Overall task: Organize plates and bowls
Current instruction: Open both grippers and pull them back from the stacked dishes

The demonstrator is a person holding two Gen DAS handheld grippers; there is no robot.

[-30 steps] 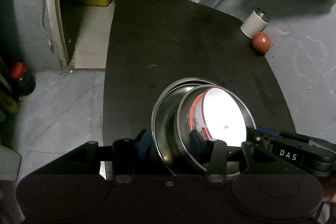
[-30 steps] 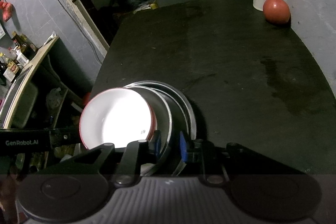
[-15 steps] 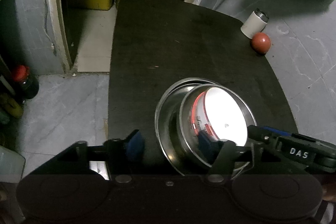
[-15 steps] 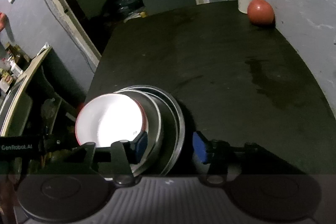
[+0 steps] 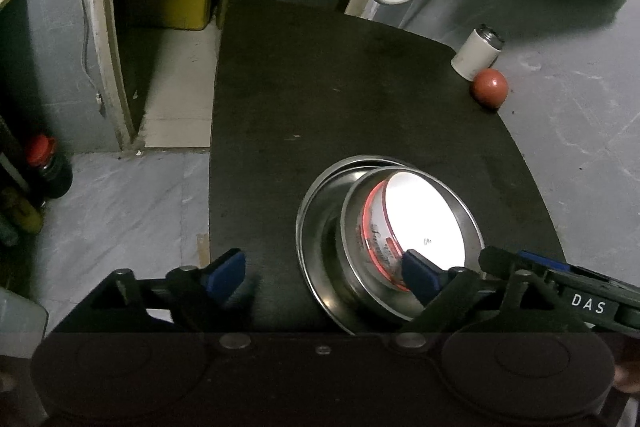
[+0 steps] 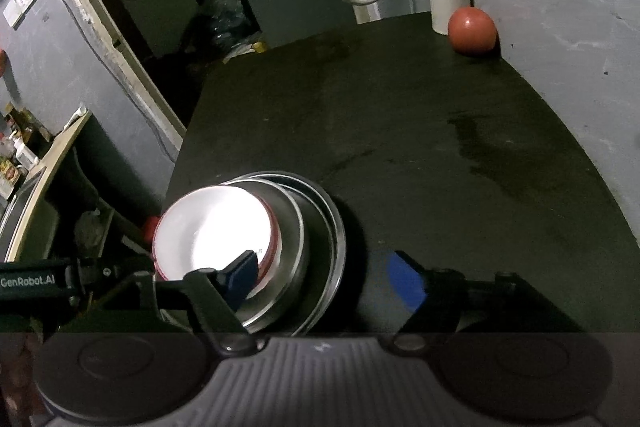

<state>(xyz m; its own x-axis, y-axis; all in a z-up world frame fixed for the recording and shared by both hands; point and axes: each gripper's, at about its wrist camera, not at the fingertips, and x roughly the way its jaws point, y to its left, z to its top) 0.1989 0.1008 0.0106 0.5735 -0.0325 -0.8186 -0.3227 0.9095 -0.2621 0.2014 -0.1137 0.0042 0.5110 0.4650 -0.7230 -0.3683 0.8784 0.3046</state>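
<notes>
A nested stack sits near the front of the black table (image 5: 340, 99): a wide steel plate (image 5: 316, 247) holds a steel bowl (image 5: 352, 227), and a white bowl with a red rim (image 5: 424, 219) lies inside that. My left gripper (image 5: 320, 275) straddles the stack's near left rim. Its jaws are opening, and one blue pad stands clear on the table side while the other hangs over the white bowl. My right gripper (image 6: 324, 279) straddles the opposite rim of the steel plate (image 6: 332, 247), also opening, with neither pad pressing. The white bowl (image 6: 212, 231) glares brightly.
A red tomato (image 5: 489, 87) and a white canister (image 5: 476, 53) stand at the table's far right corner against the grey wall. A damp streak (image 6: 480, 147) marks the tabletop. Bottles (image 5: 48, 167) stand on the floor beyond the table's left edge.
Both grippers' pads were clamped on the stack's rims a second ago and have spread wide apart. The stack rests on the table in the same spot.
</notes>
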